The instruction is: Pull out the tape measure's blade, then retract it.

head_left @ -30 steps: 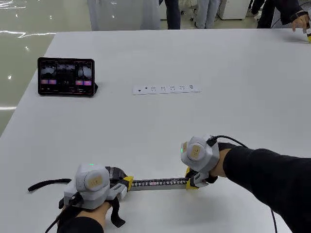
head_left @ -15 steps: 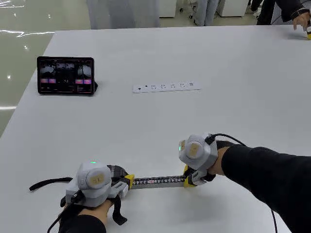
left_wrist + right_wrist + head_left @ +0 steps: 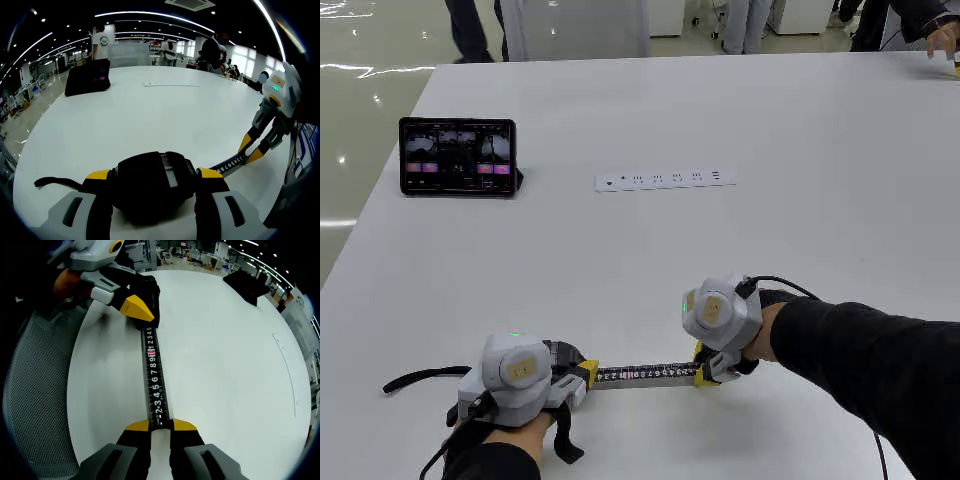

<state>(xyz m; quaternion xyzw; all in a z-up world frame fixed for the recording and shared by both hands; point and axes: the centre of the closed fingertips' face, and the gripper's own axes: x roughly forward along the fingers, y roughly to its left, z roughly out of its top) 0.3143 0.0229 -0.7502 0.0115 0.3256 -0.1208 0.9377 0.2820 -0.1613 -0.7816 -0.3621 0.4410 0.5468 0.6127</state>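
Note:
The tape measure's black case (image 3: 563, 357) lies on the white table (image 3: 740, 120) near its front edge, and my left gripper (image 3: 578, 378) is shut on it. In the left gripper view the case (image 3: 150, 182) sits between the yellow-tipped jaws of that gripper (image 3: 155, 174). A short length of numbered blade (image 3: 645, 375) runs right from the case, low over the table. My right gripper (image 3: 703, 373) is shut on the blade's end. Its own view shows the blade (image 3: 152, 375) running from my right gripper (image 3: 160, 425) to the case (image 3: 147, 295).
A tablet (image 3: 457, 157) stands at the left of the table and a white power strip (image 3: 665, 180) lies in the middle. A black strap (image 3: 420, 380) trails left from the case. People stand beyond the far edge, and a hand (image 3: 940, 40) rests at the far right corner.
My right gripper has moved a little to the left, towards the case, with the blade's end in it. The exposed blade is slightly shorter. The left gripper has stayed on the case.

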